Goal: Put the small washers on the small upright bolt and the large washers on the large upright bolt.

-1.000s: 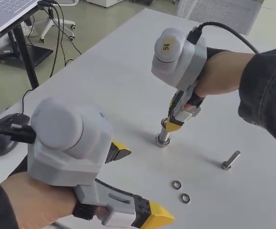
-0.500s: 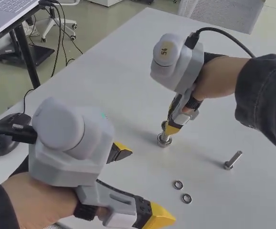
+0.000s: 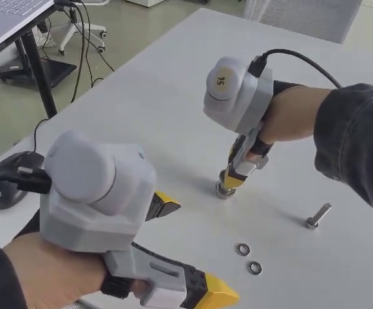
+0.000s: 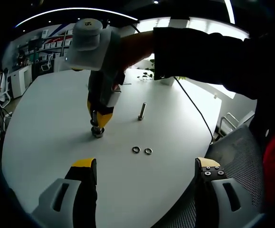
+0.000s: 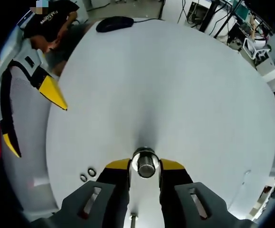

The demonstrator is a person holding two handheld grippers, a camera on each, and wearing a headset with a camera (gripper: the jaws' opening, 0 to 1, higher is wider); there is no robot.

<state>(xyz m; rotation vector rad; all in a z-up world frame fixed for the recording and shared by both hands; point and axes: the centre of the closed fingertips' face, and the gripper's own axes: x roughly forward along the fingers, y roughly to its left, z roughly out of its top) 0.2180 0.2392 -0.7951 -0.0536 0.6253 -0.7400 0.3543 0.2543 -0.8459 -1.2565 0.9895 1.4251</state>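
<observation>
Right tongs (image 5: 145, 167) flank upright bolt (image 5: 146, 163) — closely.

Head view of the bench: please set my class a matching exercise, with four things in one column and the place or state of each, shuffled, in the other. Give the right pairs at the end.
Things
1. large bolt
2. small bolt
3. two small washers
4. left gripper

Places or states
A. lying flat, side by side, on neither bolt
B. jaws wide apart, holding nothing
C. standing upright between the jaws of the right gripper
D. lying on its side, off beyond the washers

Pairs: 1-C, 2-D, 3-A, 4-B
</observation>
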